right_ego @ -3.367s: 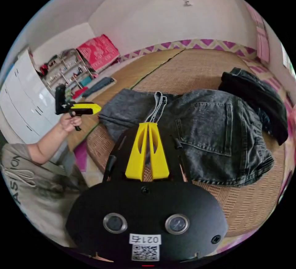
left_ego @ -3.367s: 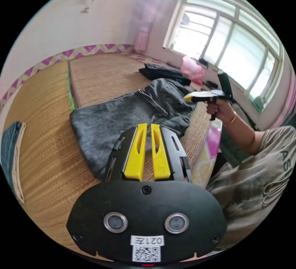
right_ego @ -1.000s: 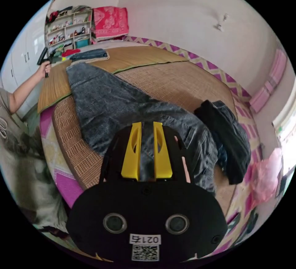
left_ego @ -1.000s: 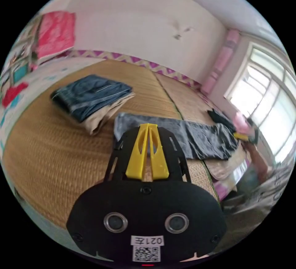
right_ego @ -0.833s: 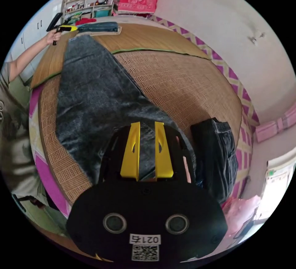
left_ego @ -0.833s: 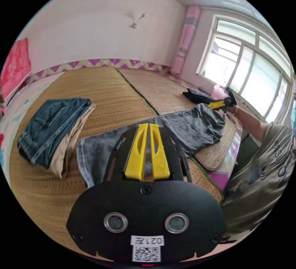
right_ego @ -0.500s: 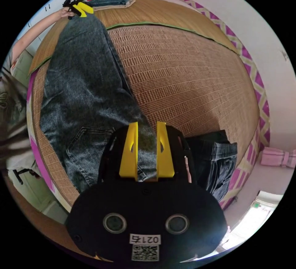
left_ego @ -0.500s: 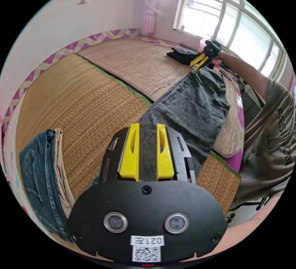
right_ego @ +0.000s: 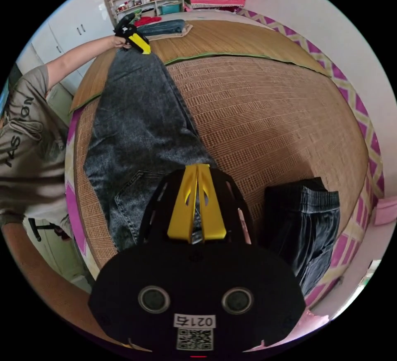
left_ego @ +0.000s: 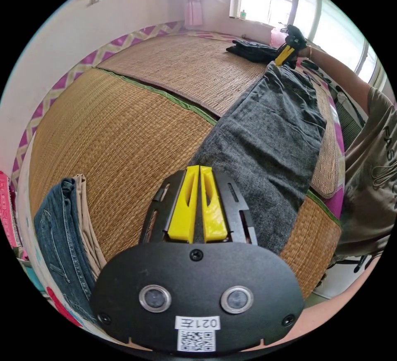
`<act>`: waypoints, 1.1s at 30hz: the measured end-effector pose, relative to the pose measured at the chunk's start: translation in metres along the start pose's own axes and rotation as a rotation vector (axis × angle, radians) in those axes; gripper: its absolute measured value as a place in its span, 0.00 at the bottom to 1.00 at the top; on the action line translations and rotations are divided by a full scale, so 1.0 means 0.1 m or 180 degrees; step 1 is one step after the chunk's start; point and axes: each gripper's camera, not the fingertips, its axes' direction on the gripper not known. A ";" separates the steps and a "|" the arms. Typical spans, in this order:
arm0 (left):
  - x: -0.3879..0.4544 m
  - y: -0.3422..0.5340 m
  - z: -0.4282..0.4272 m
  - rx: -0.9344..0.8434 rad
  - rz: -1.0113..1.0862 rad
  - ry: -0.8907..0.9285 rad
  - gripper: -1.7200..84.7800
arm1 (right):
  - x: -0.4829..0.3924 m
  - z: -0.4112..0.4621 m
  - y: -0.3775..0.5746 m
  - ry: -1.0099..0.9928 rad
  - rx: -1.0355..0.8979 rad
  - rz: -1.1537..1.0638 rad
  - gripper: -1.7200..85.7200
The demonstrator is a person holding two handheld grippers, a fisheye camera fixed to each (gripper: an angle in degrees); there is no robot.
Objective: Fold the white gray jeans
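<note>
Woven straw matting [left_ego: 124, 129] covers the raised platform, and on it the washed grey denim jeans [left_ego: 264, 137] lie stretched out flat between the two claws. Nearest in the left gripper view, the left claw [left_ego: 199, 169] has its yellow jaws pinched together on the hem end, with a folded stack of blue and beige trousers [left_ego: 66, 228] just beside it. At the far waist end the right claw [right_ego: 198, 167] is likewise clamped on the waistband, a dark folded garment [right_ego: 304, 228] lying close beside it.
</note>
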 end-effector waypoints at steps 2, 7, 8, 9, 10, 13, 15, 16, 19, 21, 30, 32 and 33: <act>0.03 -0.04 -0.03 0.0018 -0.0007 0.0006 0.03 | 0.09 -0.02 0.02 0.0266 0.0006 0.0113 0.05; 0.04 -0.19 -0.11 -0.0028 -0.0001 0.0166 0.10 | 0.32 0.28 -0.09 0.0308 -0.0536 -0.0015 0.10; 0.05 -0.26 -0.09 -0.0102 0.0011 0.0228 0.10 | 0.35 0.32 -0.11 0.0282 -0.0566 -0.0024 0.11; 0.07 -0.31 -0.08 -0.0156 0.0044 0.0193 0.10 | 0.40 0.39 -0.14 0.0232 -0.0633 -0.0047 0.11; 0.08 -0.33 -0.07 -0.0181 0.0057 0.0159 0.10 | 0.44 0.46 -0.17 0.0187 -0.0673 -0.0058 0.10; 0.09 -0.39 -0.03 -0.0292 0.0067 0.0110 0.05 | 0.50 0.57 -0.16 0.0050 -0.0701 -0.0086 0.07; 0.14 -0.37 -0.13 -0.0211 0.0143 0.0073 0.02 | 0.46 0.56 -0.10 0.0064 -0.0634 -0.0128 0.03; 0.14 -0.36 -0.16 -0.0175 0.0138 0.0065 0.02 | 0.42 0.52 -0.04 0.0092 -0.0542 -0.0164 0.02; 0.19 -0.23 -0.36 0.0048 0.0157 0.0064 0.01 | 0.24 0.40 0.17 0.0117 -0.0292 -0.0254 0.01; 0.25 -0.13 -0.51 0.0175 0.0162 0.0071 0.01 | 0.11 0.33 0.31 0.0101 -0.0156 -0.0279 0.01; 1.10 0.74 -1.79 0.1005 0.0350 -0.0051 0.01 | -1.41 -0.15 1.30 0.0466 0.0578 -0.0420 0.01; 1.48 1.04 -2.10 0.1157 0.0430 -0.0095 0.01 | -1.97 -0.24 1.58 0.0572 0.0750 -0.0478 0.01; 1.75 1.25 -2.28 0.1225 0.0472 -0.0129 0.01 | -2.36 -0.26 1.74 0.0637 0.0818 -0.0502 0.01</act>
